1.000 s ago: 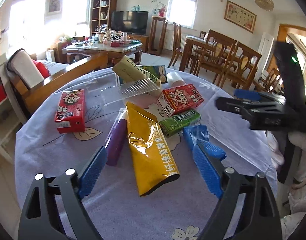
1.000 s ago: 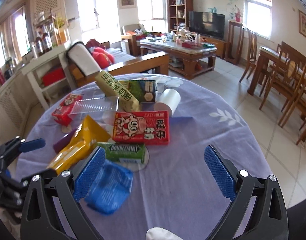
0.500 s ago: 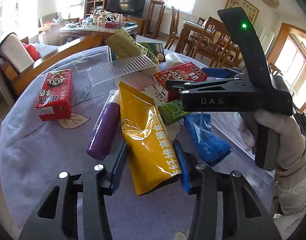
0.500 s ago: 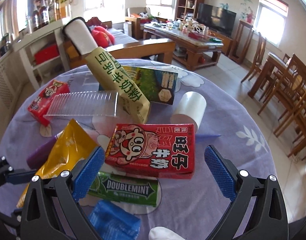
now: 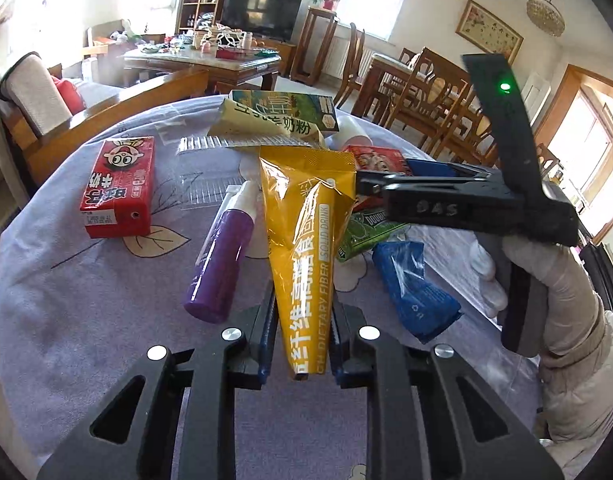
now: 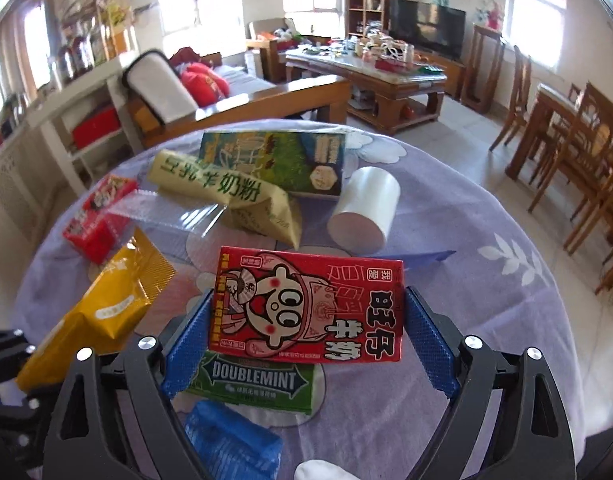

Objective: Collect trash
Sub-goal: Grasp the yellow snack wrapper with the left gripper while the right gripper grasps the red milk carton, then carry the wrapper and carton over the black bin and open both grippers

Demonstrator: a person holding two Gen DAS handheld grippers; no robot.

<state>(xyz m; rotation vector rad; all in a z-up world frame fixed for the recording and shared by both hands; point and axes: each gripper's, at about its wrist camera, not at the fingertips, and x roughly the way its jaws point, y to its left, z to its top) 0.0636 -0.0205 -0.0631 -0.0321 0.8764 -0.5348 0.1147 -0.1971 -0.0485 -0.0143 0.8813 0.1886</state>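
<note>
Both tongs had just been closing: the yellow sachet, long axis pointing away, was pinched in the left tongs; the red carton lay crosswise on the worktop between the wide right tongs, pads apparently not yet pressing.

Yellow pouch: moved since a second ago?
Yes. The yellow pouch lay flat beside the purple bottle; now its near end is lifted, pinched in the left gripper, whose jaws have just been closing.

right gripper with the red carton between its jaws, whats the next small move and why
Probably close the right gripper a little more. Its jaws have just been closing, and the red carton sits between the blue pads, spanning almost the whole gap, apparently not yet clamped.
</note>
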